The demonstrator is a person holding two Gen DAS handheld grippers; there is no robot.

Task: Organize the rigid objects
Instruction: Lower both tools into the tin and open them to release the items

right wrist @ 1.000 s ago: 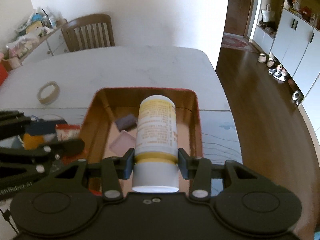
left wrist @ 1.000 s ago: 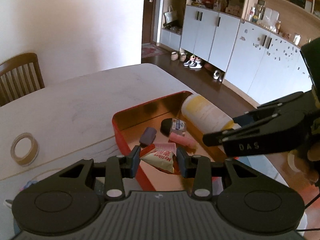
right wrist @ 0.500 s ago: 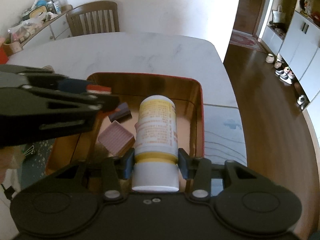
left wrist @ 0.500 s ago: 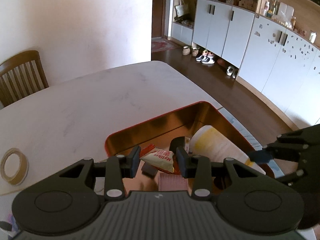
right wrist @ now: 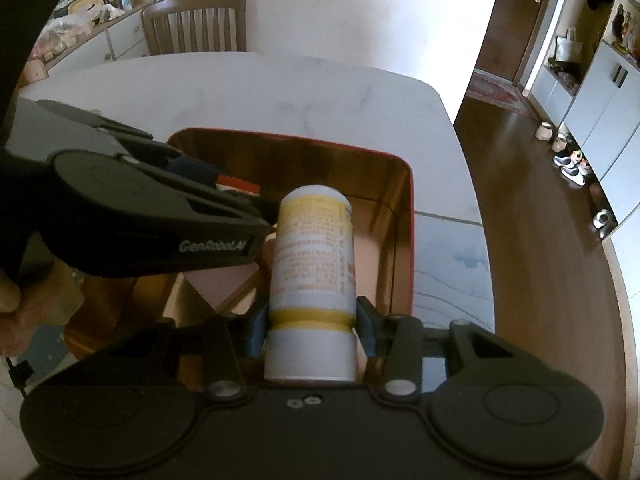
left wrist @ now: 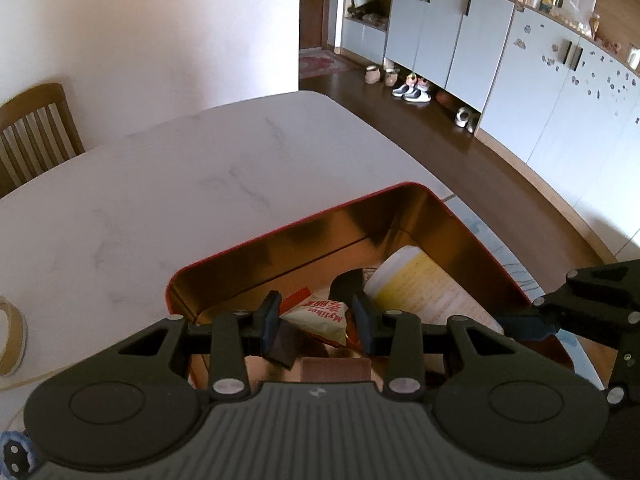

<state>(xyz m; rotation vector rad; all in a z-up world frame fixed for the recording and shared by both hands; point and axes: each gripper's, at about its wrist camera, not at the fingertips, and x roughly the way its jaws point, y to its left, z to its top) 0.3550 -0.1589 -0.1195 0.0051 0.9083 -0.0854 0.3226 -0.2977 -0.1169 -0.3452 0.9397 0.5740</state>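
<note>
Snack packet sat clamped between the left gripper pads, red-and-white, printed side up, held over the open tin. Jaws narrow, closed on it. Below and just ahead of the claw, inside the tin: a dark flat block, a brown ridged piece, a black item. Right of the claw, the bottle lay slanted into the tin, with the right gripper's fingers coming in from the right edge. Tape roll on the table, far left of the claw.

Right wrist view: right gripper gripped the white-and-yellow bottle near its cap end, pads on both sides, body pointing away from the claw into the tin. Left gripper reached in from the left, its tip just beside the bottle's far end, a red corner of the packet showing. Hand at lower left.
</note>
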